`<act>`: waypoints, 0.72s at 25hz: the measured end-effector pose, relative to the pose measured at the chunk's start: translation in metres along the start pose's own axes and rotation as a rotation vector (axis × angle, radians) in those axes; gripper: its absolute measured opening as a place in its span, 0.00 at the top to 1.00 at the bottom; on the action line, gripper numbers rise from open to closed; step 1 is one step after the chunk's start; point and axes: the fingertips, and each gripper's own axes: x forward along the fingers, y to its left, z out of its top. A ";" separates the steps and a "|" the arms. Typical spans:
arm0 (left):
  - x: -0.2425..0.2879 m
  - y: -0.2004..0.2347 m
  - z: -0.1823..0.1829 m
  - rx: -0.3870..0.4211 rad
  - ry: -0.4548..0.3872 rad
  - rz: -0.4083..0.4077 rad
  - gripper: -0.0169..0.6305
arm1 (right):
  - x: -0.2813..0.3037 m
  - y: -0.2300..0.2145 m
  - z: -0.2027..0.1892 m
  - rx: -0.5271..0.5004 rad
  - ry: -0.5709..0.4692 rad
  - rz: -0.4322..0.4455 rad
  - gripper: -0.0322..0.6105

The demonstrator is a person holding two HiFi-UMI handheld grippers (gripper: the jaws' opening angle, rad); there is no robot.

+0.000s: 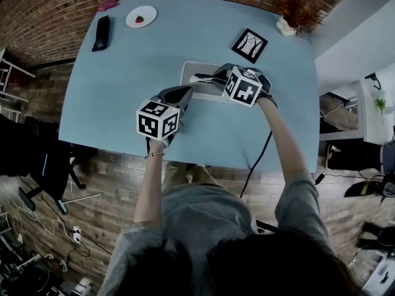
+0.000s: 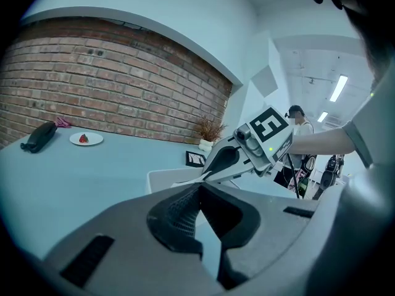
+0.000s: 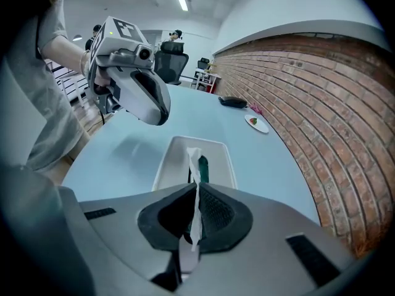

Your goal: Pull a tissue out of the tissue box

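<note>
Two grippers meet over the table (image 1: 111, 97). On the right gripper (image 1: 199, 79), the jaws are clamped on the tissue (image 3: 194, 159), a narrow strip rising from the slot of the box (image 3: 176, 165). The box sits at table centre. On the left gripper (image 1: 185, 94), the jaws are together with nothing between them. It sits at 7 o'clock, just beside the box. The plate (image 1: 141, 16) lies at 11 o'clock.

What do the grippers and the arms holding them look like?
The left gripper and right gripper are grey with black ribbed pads, each carrying a white cube of black square markers. A black cable trails from the right one. Grey short sleeves; a thin bracelet on the left wrist.
</note>
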 end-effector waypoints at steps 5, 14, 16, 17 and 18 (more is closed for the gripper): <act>0.001 -0.001 0.001 0.002 0.000 -0.005 0.97 | -0.006 -0.003 0.007 0.008 -0.013 -0.007 0.95; -0.003 -0.009 0.007 0.018 -0.013 -0.014 0.97 | -0.020 -0.006 0.013 0.010 -0.026 -0.050 0.95; -0.005 -0.010 0.008 0.024 -0.015 -0.014 0.97 | -0.024 -0.007 0.014 0.012 -0.030 -0.062 0.95; -0.006 -0.010 0.009 0.026 -0.017 -0.014 0.97 | -0.026 -0.007 0.015 0.013 -0.033 -0.068 0.95; -0.007 -0.010 0.009 0.028 -0.019 -0.014 0.97 | -0.028 -0.008 0.016 0.014 -0.036 -0.073 0.95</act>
